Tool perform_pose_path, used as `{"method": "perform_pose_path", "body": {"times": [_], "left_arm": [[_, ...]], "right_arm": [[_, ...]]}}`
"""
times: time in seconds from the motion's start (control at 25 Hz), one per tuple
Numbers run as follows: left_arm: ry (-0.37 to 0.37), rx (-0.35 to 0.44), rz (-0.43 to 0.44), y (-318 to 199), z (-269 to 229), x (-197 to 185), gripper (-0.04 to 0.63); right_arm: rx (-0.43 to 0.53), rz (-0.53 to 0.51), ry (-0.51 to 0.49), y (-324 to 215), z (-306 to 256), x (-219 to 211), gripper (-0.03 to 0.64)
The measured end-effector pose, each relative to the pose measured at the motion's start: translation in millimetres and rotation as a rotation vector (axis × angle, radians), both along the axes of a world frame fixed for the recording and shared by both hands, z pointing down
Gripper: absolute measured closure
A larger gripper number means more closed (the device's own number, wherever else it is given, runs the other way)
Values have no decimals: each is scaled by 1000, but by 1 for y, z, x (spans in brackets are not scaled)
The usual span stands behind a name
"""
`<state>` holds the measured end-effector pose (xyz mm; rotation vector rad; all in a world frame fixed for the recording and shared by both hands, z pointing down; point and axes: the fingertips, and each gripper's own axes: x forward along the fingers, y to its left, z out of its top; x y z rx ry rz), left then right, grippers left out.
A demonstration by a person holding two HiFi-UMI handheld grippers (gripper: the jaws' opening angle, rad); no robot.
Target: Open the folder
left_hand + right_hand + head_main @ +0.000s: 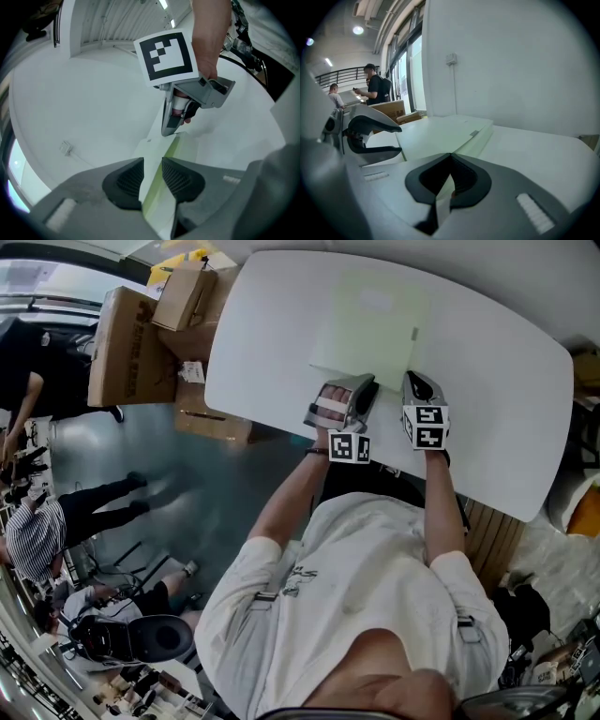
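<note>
One pale green folder (370, 329) lies flat on the white table (497, 381). Its near edge faces me and the rest of it stretches away from me across the top. A small grey tab sits on its right-hand side, so I judge that side, or the near edge, to be where the leaves part; I cannot tell which from here.

Both of my claws meet the folder at that near edge, side by side and close together. My right claw (419, 381) is at the near right corner, with its pads pressed together on a thin pale leaf of the folder. My left claw (152, 176) stands just to its left, rolled onto its side. Its pads are spread, and the folder's edge runs up through the gap between them. I see no pad pressing on it.

What matters for the next move is that the folder lies straight ahead of both claws, with the edge already inside the left gap. I judge the left claw only needs to close on the upper leaf and swing it up and away from me while the right one pins the corner. The risk is catching both leaves at once.

Cardboard boxes (141, 334) stand beyond the table's left end, well clear.
</note>
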<state>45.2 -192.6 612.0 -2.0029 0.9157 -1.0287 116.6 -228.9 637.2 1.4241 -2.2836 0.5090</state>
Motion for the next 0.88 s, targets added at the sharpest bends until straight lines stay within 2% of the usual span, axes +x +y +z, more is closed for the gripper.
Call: {"method": "perform_pose_path", "body": {"times": [0.48, 0.88], "left_arm": [[51, 28, -39, 0, -5, -5, 482], [93, 34, -86, -5, -8, -14, 482]], "right_arm": [[-15, -28, 44, 1, 2, -2, 615], [-23, -31, 29, 0, 3, -4, 615]]}}
